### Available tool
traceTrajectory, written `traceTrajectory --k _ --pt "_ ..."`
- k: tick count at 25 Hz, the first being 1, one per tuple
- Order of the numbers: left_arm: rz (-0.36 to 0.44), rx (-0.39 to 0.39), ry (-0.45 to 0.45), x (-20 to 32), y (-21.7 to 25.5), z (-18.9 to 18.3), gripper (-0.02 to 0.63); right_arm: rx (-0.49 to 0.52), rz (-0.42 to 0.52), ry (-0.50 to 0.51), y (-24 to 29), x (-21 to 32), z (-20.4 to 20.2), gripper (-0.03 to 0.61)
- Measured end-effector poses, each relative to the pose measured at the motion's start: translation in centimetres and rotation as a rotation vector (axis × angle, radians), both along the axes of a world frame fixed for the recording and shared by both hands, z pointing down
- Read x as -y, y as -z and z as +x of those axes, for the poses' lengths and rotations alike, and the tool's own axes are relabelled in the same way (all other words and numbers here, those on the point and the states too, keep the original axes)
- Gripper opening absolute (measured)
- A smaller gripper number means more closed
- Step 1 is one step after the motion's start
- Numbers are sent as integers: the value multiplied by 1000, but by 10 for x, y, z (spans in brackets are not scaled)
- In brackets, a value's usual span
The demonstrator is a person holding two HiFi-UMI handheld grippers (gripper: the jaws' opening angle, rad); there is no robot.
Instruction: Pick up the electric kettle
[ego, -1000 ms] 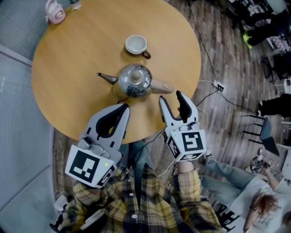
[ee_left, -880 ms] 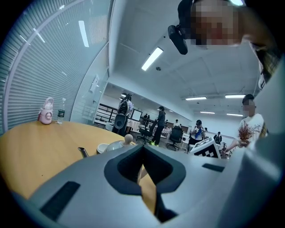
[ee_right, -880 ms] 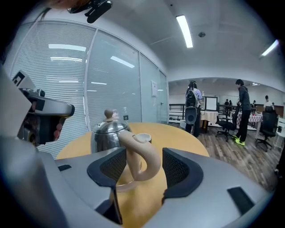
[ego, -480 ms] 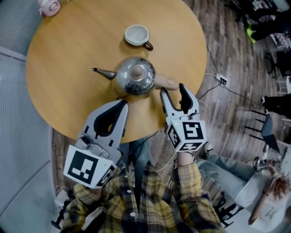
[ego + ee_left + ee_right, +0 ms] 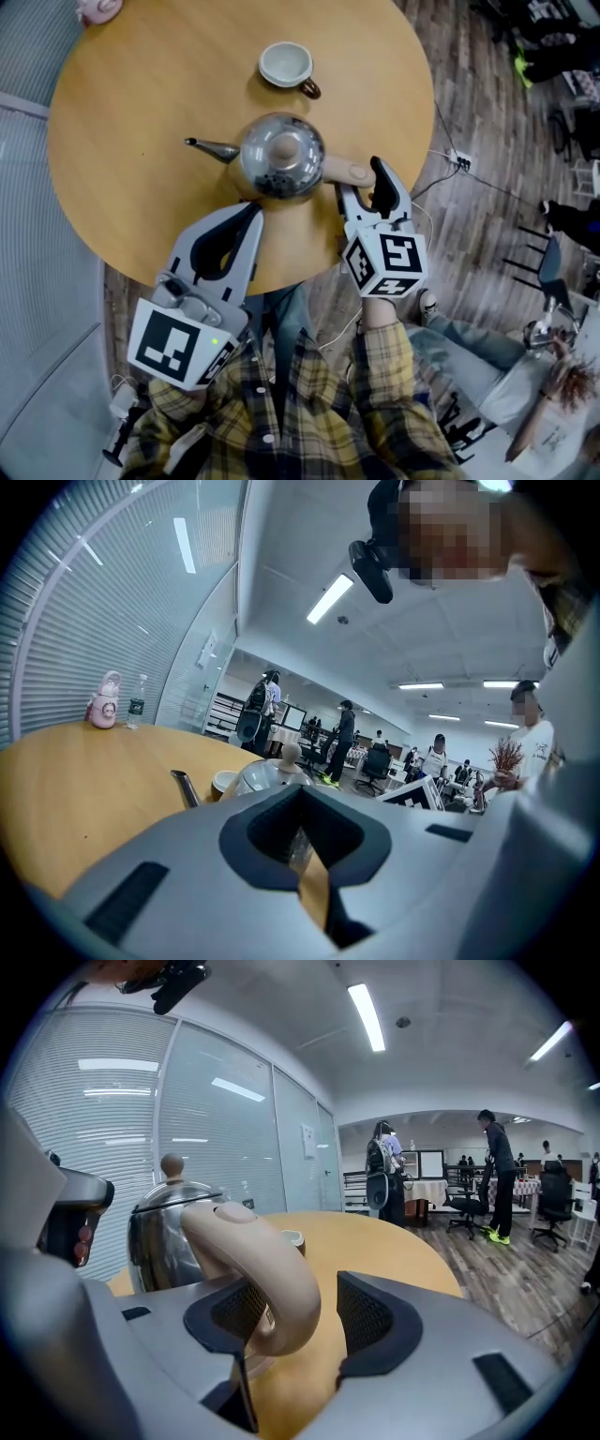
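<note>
Head view: the kettle (image 5: 281, 157) stands upright near the middle of the round table (image 5: 122, 141). Its spout (image 5: 208, 148) points to 9 o'clock and its handle (image 5: 345, 172) to 3 o'clock. A cup (image 5: 286, 64) sits apart from the kettle at 12 o'clock. A pink flask (image 5: 94, 7) is at the table's far edge, at 10 o'clock. The left gripper (image 5: 251, 214) hangs over the near edge at 7 o'clock of the kettle, close to its base but not touching. Its jaws are pressed together. The right gripper (image 5: 364, 183) is at 4 o'clock of the kettle, with its jaws spread to either side of the handle's end.

Left gripper view: the left gripper (image 5: 302, 794) has its tips together and nothing between them. Beyond them, at 12 o'clock, the kettle (image 5: 267, 775) shows its lid knob, with the spout (image 5: 185, 787) at 10 o'clock and the cup (image 5: 223, 781) just behind the spout. The pink flask (image 5: 104, 701) and a bottle (image 5: 137, 705) stand side by side far off at 10 o'clock.

Right gripper view: the right gripper (image 5: 302, 1302) is spread wide and the beige handle (image 5: 258, 1269) curves down between its jaws. The handle lies close against the pad at 9 o'clock, while the pad at 3 o'clock stands clear of it. The steel kettle (image 5: 164, 1237) sits at 10 o'clock, resting on the table (image 5: 394, 1251). The cup (image 5: 292, 1239) peeps out behind the handle.
</note>
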State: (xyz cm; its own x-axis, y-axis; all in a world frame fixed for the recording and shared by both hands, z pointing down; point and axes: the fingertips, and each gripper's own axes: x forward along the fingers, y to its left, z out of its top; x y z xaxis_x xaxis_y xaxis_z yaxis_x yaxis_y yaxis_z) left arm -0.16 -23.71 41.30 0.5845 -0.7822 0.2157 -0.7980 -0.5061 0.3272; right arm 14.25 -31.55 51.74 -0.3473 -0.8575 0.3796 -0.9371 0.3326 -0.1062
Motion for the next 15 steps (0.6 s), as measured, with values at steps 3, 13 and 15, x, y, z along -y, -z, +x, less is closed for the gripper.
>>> traceTrajectory --k 3,13,15 --pt "-3 2 4 2 -1 -1 5 5 4 -9 0 7 0 246" --pt "0 1 30 7 6 -12 4 11 18 -40 -1 21 -6 155" --pt "4 -1 35 7 7 -13 5 -2 24 -48 -2 23 -6 144"
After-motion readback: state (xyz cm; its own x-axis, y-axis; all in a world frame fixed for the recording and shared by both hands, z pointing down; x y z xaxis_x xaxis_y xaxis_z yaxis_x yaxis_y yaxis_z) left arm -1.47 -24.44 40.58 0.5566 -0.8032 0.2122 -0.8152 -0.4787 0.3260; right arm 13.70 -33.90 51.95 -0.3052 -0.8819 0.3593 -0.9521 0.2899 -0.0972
